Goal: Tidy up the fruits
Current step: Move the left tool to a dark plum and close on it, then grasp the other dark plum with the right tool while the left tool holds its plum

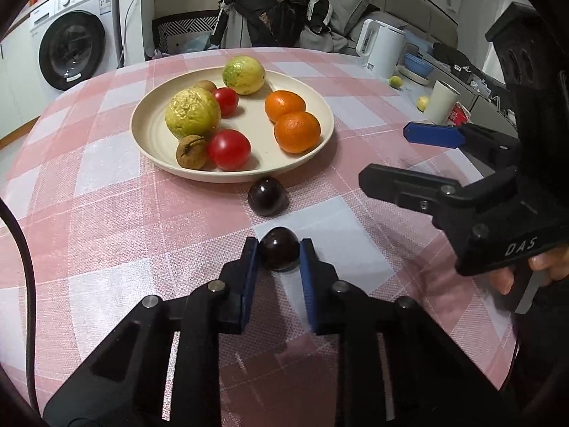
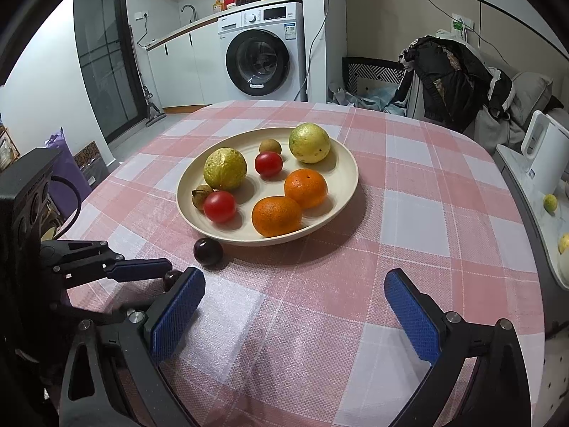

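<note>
A cream plate (image 1: 149, 131) (image 2: 341, 163) on the pink checked table holds two oranges (image 1: 297, 131), two tomatoes (image 1: 229, 149), two yellow-green guavas (image 1: 192, 112) and two small brown fruits (image 1: 191, 152). A dark plum (image 1: 267, 195) (image 2: 208, 252) lies on the cloth just in front of the plate. My left gripper (image 1: 278, 254) is shut on a second dark plum (image 1: 279, 248) (image 2: 173, 278) resting on the table. My right gripper (image 2: 295, 306) is open and empty above the cloth, right of the left gripper; it shows in the left wrist view (image 1: 391, 154).
A white kettle (image 1: 380, 48), a white cup (image 1: 442, 101) and small yellow fruits (image 1: 422, 102) stand on a side counter to the right. A clothes-covered chair (image 2: 448, 78) is behind the table. A washing machine (image 2: 263, 49) stands at the far wall.
</note>
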A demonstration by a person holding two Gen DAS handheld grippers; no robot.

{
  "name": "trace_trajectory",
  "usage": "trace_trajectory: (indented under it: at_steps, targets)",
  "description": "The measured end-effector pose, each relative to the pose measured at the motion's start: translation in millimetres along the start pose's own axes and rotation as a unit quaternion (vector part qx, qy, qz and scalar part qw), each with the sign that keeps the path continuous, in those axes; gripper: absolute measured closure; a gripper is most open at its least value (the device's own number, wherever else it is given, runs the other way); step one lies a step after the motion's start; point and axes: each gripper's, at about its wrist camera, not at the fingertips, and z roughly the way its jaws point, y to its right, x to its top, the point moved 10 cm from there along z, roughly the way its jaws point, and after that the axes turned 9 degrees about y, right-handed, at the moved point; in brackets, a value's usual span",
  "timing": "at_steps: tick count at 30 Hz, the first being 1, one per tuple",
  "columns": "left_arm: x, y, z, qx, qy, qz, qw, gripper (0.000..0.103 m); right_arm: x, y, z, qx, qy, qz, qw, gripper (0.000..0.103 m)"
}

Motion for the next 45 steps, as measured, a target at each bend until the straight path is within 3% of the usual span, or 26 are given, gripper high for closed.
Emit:
trace_trajectory:
  at_steps: [17, 22, 26, 31, 35, 39, 45]
  targets:
    - [41, -51, -63, 0.040, 0.090, -0.035, 0.9945, 0.083, -13, -9, 13, -0.006, -0.029, 0.001, 1.000, 0.001]
    - [42, -60, -67, 0.047, 0.093, -0.043, 0.9937, 0.083, -18, -32, 23, 0.004, -0.044, -0.020, 0.999, 0.003]
    - [43, -61, -70, 0.050, 0.097, -0.045, 0.9930, 0.083, -24, -55, 33, 0.015, -0.063, -0.051, 0.997, 0.021]
    - [44, -61, -70, 0.052, 0.099, -0.045, 0.9927, 0.083, -27, -71, 40, 0.027, -0.067, -0.060, 0.996, 0.027]
    - [43, -61, -70, 0.055, 0.099, -0.045, 0.9926, 0.083, -23, -78, 43, 0.032, -0.062, -0.066, 0.995, 0.039]
    - [43, -63, -69, 0.055, 0.098, -0.048, 0.9925, 0.083, -18, -81, 46, 0.030, -0.058, -0.057, 0.996, 0.056]
    - [41, -65, -68, 0.058, 0.095, -0.050, 0.9925, 0.083, -12, -81, 50, 0.030, -0.052, -0.036, 0.998, 0.069]
